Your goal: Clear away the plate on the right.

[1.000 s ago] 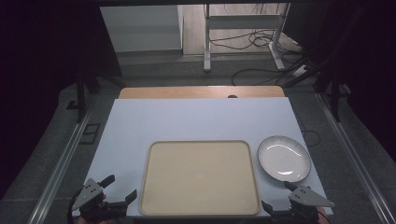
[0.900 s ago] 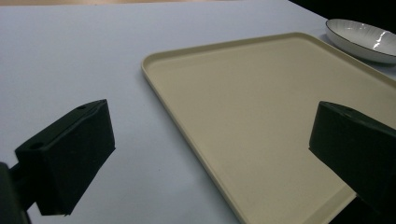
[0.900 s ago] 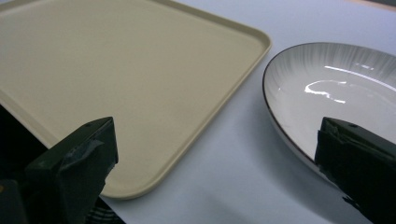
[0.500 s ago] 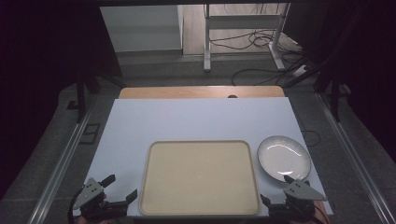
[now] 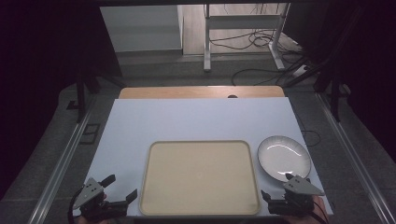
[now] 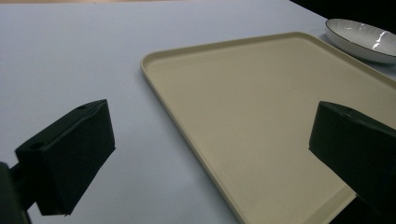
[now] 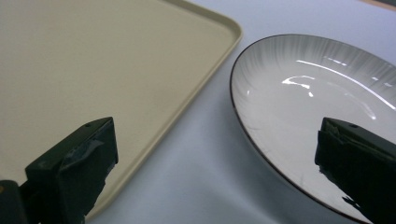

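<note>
1. High view: a white table top (image 5: 196, 121) carries a beige tray (image 5: 200, 177) at the near middle and a white plate (image 5: 284, 157) with a dark rim just to the tray's right, apart from it. My left gripper (image 5: 116, 190) sits at the near left corner, its jaws spread wide towards the tray's near left corner. My right gripper (image 5: 280, 189) sits at the near right, jaws spread too, by the plate's near edge; this corner is dim, so I cannot tell whether a jaw touches the plate.

2. Left gripper view: my two black jaws stand well apart with nothing between them. One hangs over the bare table top (image 6: 70, 60), the other over the tray (image 6: 261, 121). The plate (image 6: 362, 39) lies beyond the tray's far corner.

3. Right gripper view: my jaws are wide apart and hold nothing. One hangs over the tray (image 7: 93, 60), the other over the plate (image 7: 299, 107). A strip of table top (image 7: 196, 158) runs between tray and plate.
</note>
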